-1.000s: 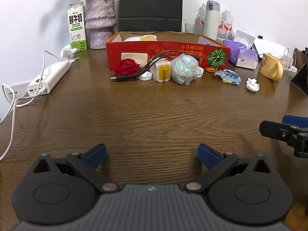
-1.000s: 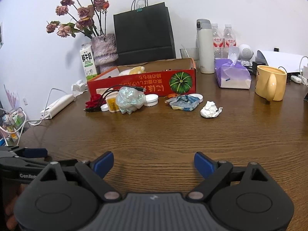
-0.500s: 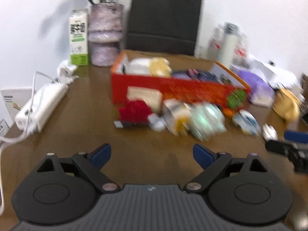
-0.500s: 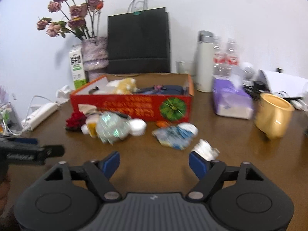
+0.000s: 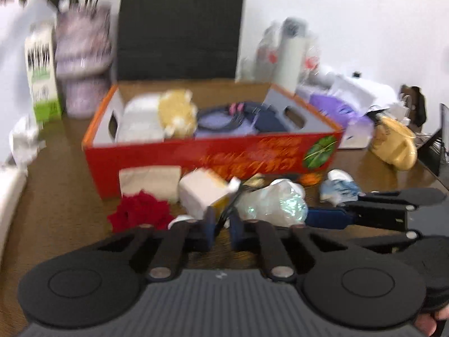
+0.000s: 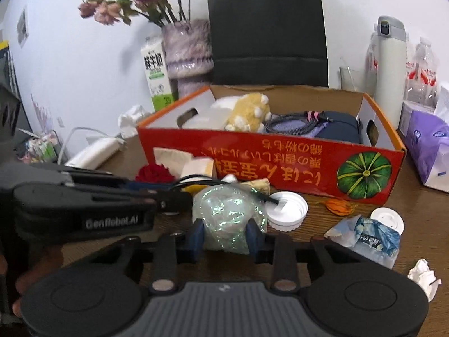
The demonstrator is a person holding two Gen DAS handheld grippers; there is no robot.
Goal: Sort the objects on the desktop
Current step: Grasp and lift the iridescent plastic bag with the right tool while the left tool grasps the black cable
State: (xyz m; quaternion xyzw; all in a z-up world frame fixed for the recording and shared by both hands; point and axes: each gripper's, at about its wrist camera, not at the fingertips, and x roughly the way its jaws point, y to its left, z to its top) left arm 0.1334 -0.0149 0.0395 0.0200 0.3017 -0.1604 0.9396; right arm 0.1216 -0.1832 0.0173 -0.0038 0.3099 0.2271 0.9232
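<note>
A pile of loose items lies in front of the red cardboard box (image 6: 280, 163) on the wooden table. My right gripper (image 6: 224, 237) has its jaws closing, and both blue pads press on the crumpled clear plastic bag (image 6: 227, 213). In the left wrist view that bag (image 5: 275, 205) sits just right of my left gripper (image 5: 223, 227), which is shut with the thin black cable (image 5: 238, 196) running in between its pads. From the right wrist view the left gripper (image 6: 179, 198) comes in from the left, level with the cable (image 6: 213, 181). A red fabric rose (image 5: 140, 213) and a small white-and-yellow carton (image 5: 202, 193) lie beside it.
A white lid (image 6: 286, 210), a blue wrapper (image 6: 373, 236), an orange husk (image 6: 336, 206) and a tissue wad (image 6: 423, 278) lie to the right. The box holds a plush toy (image 6: 247, 112) and a coiled cord. Behind stand a milk carton (image 6: 157, 75), vase (image 6: 188, 56), flask (image 6: 390, 61) and purple tissue pack (image 6: 426, 146).
Both grippers have moved forward from the bare table to the pile by the box. The left jaws went from wide open to shut. The right jaws narrowed onto the plastic bag.
</note>
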